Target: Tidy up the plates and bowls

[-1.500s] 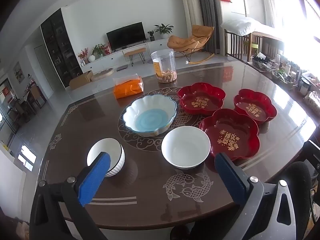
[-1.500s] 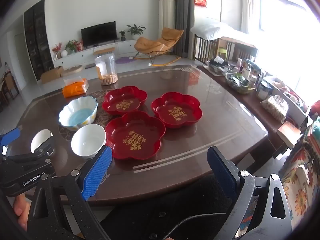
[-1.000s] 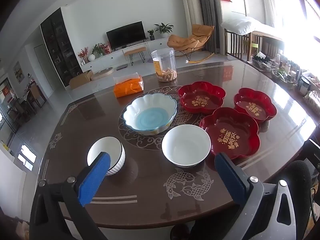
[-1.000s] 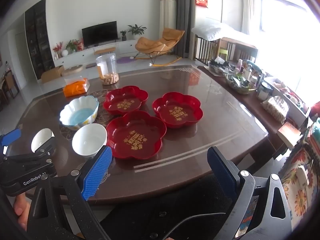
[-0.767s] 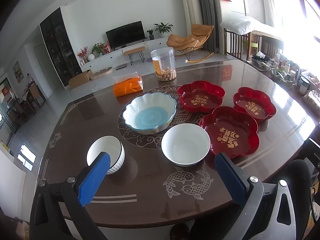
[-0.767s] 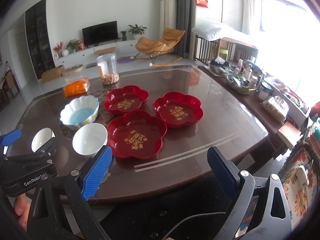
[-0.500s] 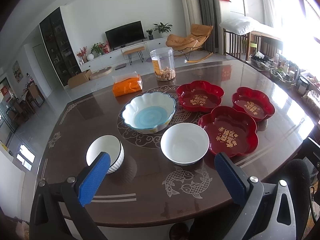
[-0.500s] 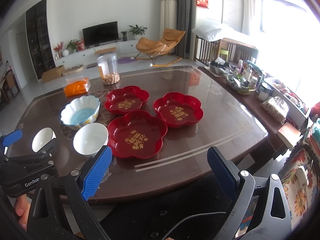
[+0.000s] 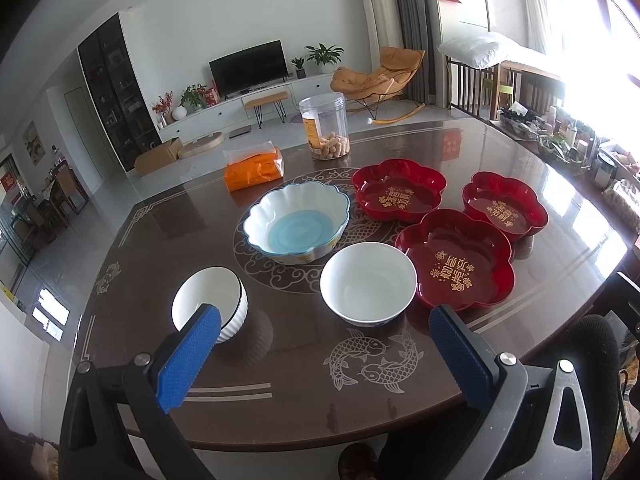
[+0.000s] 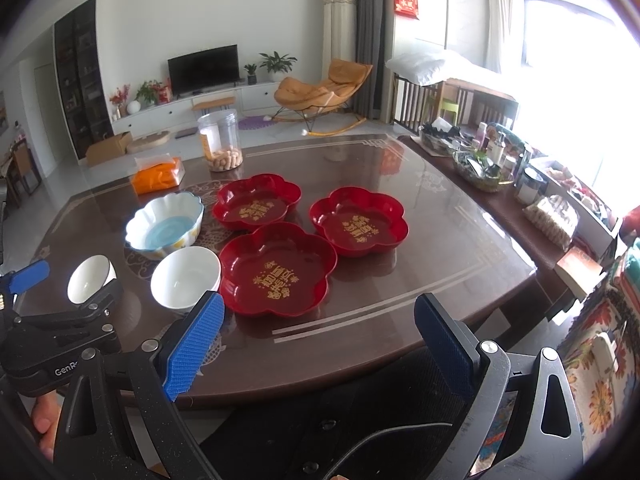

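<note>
Three red flower-shaped plates lie on the dark table: a near one (image 9: pixel 456 258) (image 10: pixel 278 268), a far left one (image 9: pixel 398 190) (image 10: pixel 256 202) and a far right one (image 9: pixel 504 208) (image 10: pixel 358 220). A scalloped white bowl with a blue inside (image 9: pixel 296 226) (image 10: pixel 164 226) sits left of them. In front of it stand a plain white bowl (image 9: pixel 368 284) (image 10: pixel 185 276) and a small ribbed white bowl (image 9: pixel 209 302) (image 10: pixel 90 278). My left gripper (image 9: pixel 324 340) hovers open over the near table edge. My right gripper (image 10: pixel 320 332) is open too, nothing between its blue pads.
A clear jar of snacks (image 9: pixel 324 126) and an orange tissue pack (image 9: pixel 254 164) stand at the table's (image 9: pixel 160 240) far side. A side counter with clutter (image 10: pixel 500 160) runs along the right. A black chair back (image 10: pixel 352 412) is below the right gripper.
Both views have drifted slightly; the dishes sit a little further left in the left wrist view and further right in the right wrist view. Nothing on the table has moved.
</note>
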A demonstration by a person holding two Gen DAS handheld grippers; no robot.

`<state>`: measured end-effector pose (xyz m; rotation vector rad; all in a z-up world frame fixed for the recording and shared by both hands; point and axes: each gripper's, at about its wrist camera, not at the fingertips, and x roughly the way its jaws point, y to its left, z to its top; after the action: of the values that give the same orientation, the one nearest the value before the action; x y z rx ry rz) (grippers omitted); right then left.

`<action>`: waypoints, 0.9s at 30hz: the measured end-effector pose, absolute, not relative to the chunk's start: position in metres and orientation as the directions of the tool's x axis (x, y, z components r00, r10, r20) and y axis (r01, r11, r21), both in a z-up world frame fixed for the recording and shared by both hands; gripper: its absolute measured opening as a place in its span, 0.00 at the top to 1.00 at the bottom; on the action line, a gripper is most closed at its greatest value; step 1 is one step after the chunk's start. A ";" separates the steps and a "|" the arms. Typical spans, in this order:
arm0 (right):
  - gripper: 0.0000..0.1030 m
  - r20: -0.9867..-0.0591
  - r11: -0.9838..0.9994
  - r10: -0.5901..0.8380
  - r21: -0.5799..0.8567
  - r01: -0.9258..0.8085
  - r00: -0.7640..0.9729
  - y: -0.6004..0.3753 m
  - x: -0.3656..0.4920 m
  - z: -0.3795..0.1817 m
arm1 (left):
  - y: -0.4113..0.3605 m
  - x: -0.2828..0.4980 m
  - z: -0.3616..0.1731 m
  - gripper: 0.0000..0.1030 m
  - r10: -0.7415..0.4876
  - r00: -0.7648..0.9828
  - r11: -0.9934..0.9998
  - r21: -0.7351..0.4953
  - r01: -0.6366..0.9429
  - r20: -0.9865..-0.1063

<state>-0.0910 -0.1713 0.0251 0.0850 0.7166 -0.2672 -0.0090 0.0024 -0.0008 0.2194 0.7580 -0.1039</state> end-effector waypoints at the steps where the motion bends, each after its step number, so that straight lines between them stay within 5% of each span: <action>1: 0.06 -0.659 0.963 -0.212 -0.014 0.270 0.722 -0.172 -0.091 0.025 | 0.002 -0.009 -0.001 0.00 -0.015 0.722 0.972 0.159 0.172 -0.691; 27: 0.06 -0.643 0.963 -0.214 -0.014 0.268 0.736 -0.164 -0.092 0.029 | 0.014 0.007 -0.011 0.00 -0.038 0.649 0.982 0.092 0.166 -0.760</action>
<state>-0.0921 -0.1636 0.0285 0.0809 0.6956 -0.2648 0.0071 0.0139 -0.0108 0.1582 0.8582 -0.1165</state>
